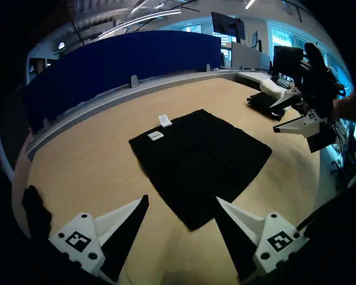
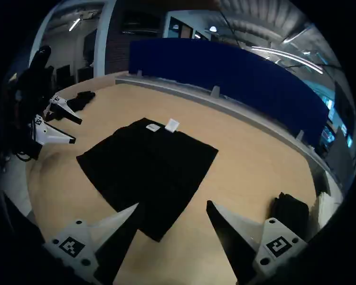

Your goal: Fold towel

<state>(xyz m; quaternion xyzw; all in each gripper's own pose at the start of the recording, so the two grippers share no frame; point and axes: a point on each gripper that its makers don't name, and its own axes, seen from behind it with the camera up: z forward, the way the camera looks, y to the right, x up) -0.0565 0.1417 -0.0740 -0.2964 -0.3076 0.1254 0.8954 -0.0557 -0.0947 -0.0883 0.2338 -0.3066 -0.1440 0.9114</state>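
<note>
Wooden table (image 1: 83,161), black towel (image 1: 201,152) spread flat.
We see our left gripper (image 1: 182,198) and right gripper (image 2: 172,203) both spread wide, holding nothing, towel just ahead.

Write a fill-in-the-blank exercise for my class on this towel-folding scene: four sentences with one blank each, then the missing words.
1. The towel lying spread out on the wooden table is ____ in colour.
2. The jaws of the left gripper and the right gripper both stand ____, holding nothing.
3. Behind the table runs a long partition coloured ____.
4. The small tag near the towel's far edge is ____.

Missing words: black; open; blue; white.
</note>
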